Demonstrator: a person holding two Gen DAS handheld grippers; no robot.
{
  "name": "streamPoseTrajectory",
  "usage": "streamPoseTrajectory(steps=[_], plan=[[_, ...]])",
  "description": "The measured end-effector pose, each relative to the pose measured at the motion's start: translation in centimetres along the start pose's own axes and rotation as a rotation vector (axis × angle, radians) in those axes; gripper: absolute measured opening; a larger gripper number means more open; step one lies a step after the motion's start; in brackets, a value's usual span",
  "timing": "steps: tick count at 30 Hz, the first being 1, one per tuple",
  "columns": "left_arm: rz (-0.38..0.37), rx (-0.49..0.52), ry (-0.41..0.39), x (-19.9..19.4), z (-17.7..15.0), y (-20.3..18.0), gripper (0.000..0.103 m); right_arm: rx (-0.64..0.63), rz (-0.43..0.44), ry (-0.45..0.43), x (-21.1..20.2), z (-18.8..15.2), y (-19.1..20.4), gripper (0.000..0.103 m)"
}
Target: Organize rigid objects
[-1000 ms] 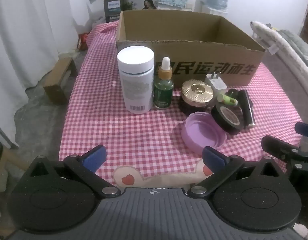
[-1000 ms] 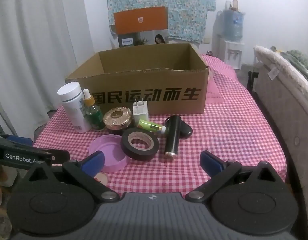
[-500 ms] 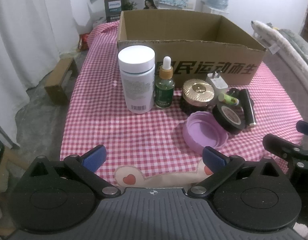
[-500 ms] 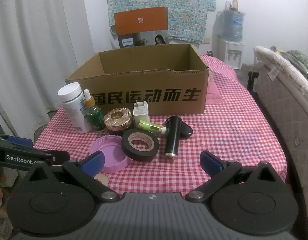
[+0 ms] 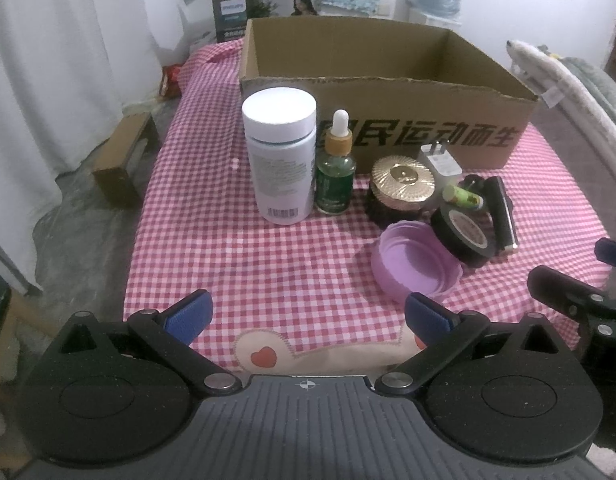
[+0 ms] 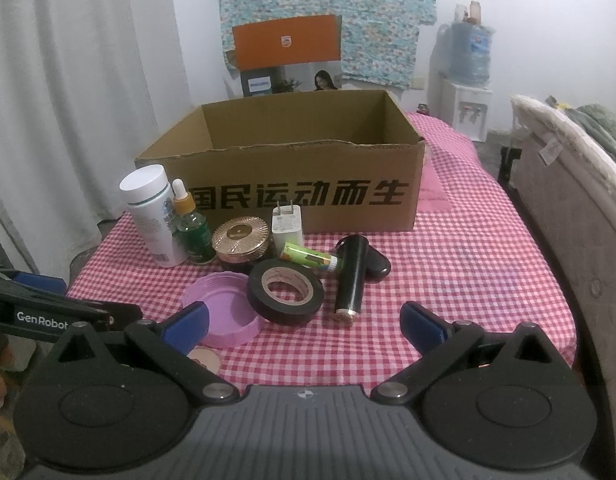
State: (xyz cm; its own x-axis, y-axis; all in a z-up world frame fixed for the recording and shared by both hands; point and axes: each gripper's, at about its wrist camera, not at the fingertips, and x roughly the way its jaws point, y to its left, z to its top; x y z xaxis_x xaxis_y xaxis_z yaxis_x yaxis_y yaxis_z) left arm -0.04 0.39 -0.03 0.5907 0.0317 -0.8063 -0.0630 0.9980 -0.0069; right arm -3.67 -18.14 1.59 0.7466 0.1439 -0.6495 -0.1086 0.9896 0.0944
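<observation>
Left claw (image 5: 306,316) and right claw (image 6: 304,322) are held wide open, empty. Clutter is bunched just ahead, before the cardboard box (image 6: 292,184). Tall white bottle (image 5: 280,156) could be toppled onto dropper bottle (image 5: 335,168) if clipped.

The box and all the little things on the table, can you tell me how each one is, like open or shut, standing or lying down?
Cardboard box: open on top, looks empty.
White bottle: upright, capped.
Green dropper bottle: upright, capped.
Gold-lidded jar: lid on.
White charger: standing, prongs up.
Purple lid: off, hollow side up.
Black tape roll: lying flat.
Black tube: lying down.
Green tube: lying down.
Left gripper: jaws open, empty.
Right gripper: jaws open, empty.
</observation>
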Motion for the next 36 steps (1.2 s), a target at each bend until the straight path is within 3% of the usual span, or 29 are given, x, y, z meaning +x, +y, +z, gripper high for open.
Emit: streamPoseTrajectory(steps=[36], plan=[[0.027, 0.012, 0.035, 1.1, 0.4, -0.5, 0.103, 0.013, 0.025, 0.013, 0.9, 0.0, -0.4, 0.103]])
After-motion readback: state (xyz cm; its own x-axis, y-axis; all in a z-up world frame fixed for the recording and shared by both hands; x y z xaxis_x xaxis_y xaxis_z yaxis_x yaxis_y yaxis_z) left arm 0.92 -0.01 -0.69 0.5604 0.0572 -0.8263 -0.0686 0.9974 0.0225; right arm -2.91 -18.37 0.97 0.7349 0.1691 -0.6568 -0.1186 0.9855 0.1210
